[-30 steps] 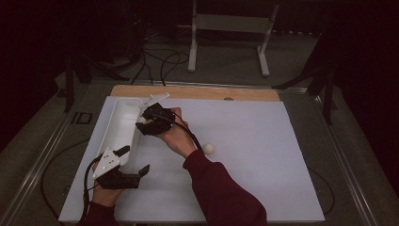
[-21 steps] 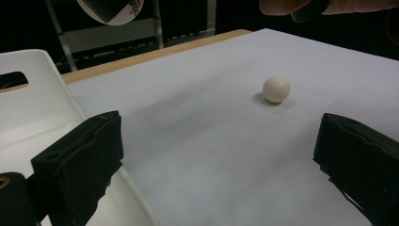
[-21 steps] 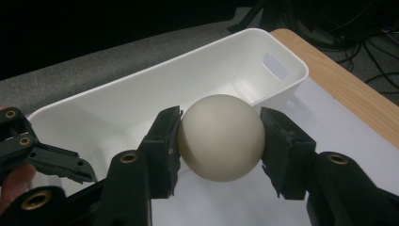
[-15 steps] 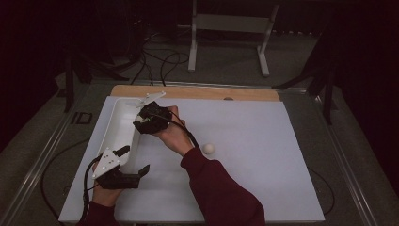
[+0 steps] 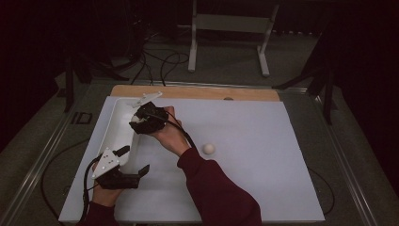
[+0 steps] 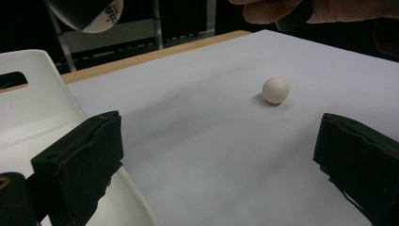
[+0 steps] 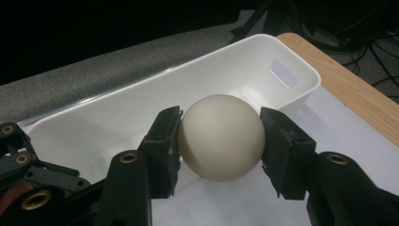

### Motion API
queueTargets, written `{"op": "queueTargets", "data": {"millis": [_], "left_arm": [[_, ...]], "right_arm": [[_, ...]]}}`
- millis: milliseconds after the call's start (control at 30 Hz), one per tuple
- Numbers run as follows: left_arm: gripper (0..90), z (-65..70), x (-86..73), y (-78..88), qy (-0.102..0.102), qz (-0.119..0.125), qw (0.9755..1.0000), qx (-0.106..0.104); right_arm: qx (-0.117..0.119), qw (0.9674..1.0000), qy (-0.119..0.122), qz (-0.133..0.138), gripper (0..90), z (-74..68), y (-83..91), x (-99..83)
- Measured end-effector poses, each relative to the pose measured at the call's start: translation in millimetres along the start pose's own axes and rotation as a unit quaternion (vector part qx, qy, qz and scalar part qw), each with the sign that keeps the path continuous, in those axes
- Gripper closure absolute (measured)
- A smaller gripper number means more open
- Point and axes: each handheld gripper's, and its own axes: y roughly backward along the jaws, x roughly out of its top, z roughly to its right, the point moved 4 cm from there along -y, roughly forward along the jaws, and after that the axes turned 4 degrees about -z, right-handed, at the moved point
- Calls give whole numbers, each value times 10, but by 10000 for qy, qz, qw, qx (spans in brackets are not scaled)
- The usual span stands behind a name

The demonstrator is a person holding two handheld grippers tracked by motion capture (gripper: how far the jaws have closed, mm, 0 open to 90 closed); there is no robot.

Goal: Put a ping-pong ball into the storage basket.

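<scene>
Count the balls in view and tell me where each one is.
2. One ball is clamped in the right gripper above the white bin; the other ball lies loose on the white sheet.

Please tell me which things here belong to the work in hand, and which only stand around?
Belonging to the work:
- held ball, clamped in the right tongs
- white bin
- loose ball on the sheet
- left tongs, open

Standing around:
- metal stand
- floor cables
</scene>
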Motion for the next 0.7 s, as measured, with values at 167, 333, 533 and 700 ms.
{"op": "queueTargets", "data": {"millis": [167, 333, 533, 700], "left_arm": [[25, -1, 0, 1, 8, 6, 10000, -5], [25, -1, 0, 0, 4, 6, 10000, -8], [25, -1, 0, 1, 6, 10, 10000, -9], [26, -2, 0, 2, 13, 17, 10000, -14]], "right_arm": [[29, 10000, 21, 0, 501, -26, -30, 13], [52, 10000, 64, 9, 501, -47, -50, 35], [68, 9999, 107, 21, 501, -70, -55, 69], [73, 9999, 113, 26, 501, -91, -64, 94]]}}
